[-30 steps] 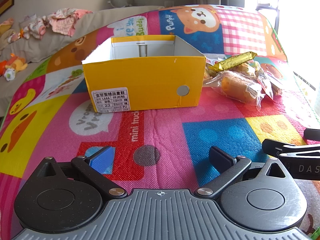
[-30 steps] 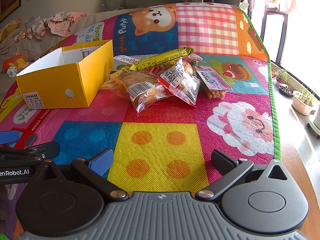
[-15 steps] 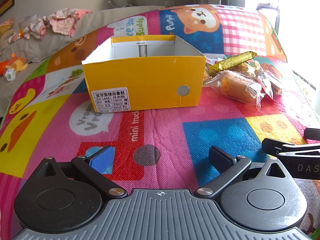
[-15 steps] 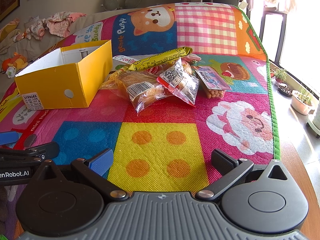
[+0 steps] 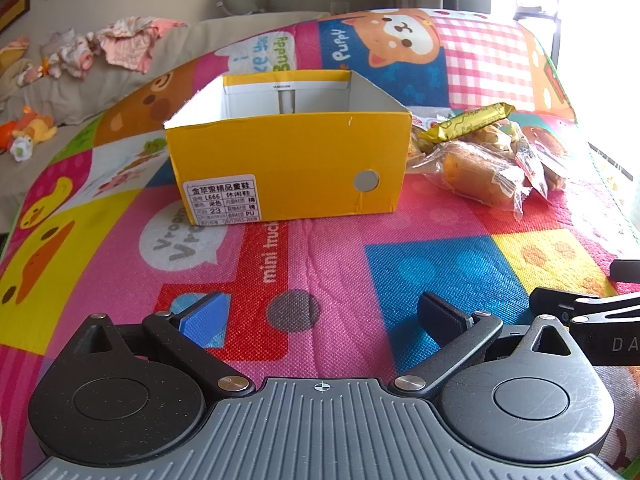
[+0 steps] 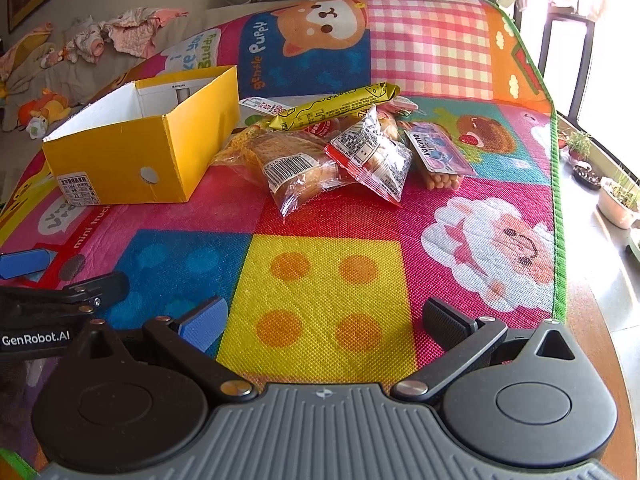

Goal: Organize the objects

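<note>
An open yellow cardboard box (image 5: 286,168) stands on the colourful mat, empty as far as I see; it also shows in the right wrist view (image 6: 120,160). To its right lies a pile of snack packets: a bread packet (image 6: 296,172), a red-edged packet (image 6: 372,160), a long yellow bar (image 6: 336,106) and a purple "Volcano" packet (image 6: 436,152). The pile shows in the left wrist view (image 5: 480,164) too. My left gripper (image 5: 320,314) is open and empty, well short of the box. My right gripper (image 6: 324,320) is open and empty, short of the snacks.
The mat (image 6: 328,280) covers a table whose wooden edge (image 6: 600,340) shows at the right, with floor and potted plants (image 6: 616,200) beyond. A sofa with clothes and toys (image 5: 100,46) stands behind on the left. Each gripper sees the other at its side.
The right wrist view has drifted slightly closer to the snacks. The left gripper has not visibly moved. Both stay open.
</note>
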